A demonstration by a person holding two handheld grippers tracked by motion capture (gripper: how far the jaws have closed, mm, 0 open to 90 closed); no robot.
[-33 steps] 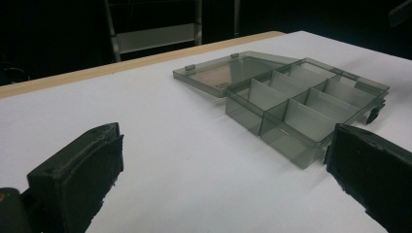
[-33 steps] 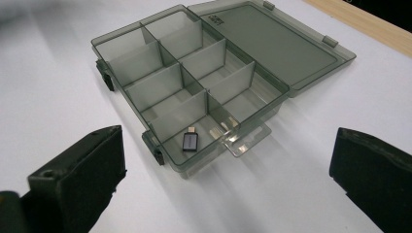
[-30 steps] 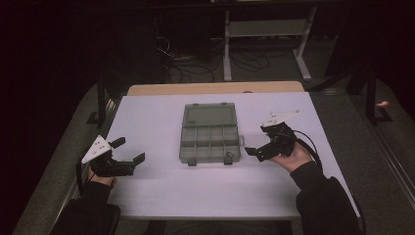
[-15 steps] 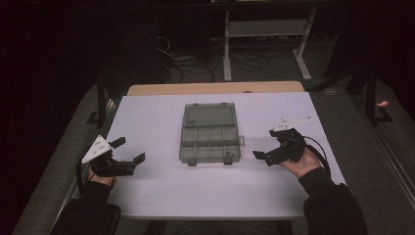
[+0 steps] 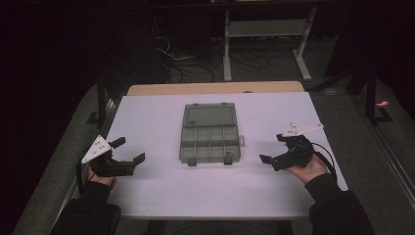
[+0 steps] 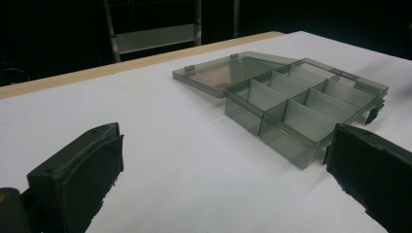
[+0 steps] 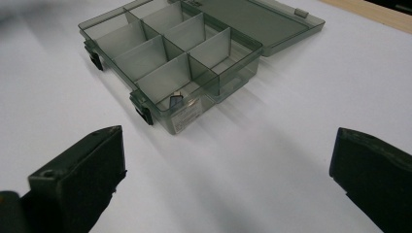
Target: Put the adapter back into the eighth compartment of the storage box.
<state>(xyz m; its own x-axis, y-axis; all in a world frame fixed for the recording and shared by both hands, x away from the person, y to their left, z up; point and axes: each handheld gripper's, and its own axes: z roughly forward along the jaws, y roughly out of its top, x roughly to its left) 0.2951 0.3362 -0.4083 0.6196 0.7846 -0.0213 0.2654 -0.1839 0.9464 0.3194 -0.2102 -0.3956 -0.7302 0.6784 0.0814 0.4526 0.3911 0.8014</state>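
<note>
Lying open mid-table: smoky translucent compartment box [image 5: 210,138], lid flat; both hand-held grippers spread, empty.

organizer box [image 5: 210,134]: 1 | left gripper [image 5: 128,151]: 1 | right gripper [image 5: 272,149]: 1 | table [image 5: 147,117]: 1

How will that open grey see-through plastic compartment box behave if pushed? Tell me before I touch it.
The grey see-through plastic compartment box looks thin-walled and almost empty, so probably light and stiff. It sits flat on the smooth white table, so it would likely slide, not tip. Its open lid may flap or swing if lifted.
</note>
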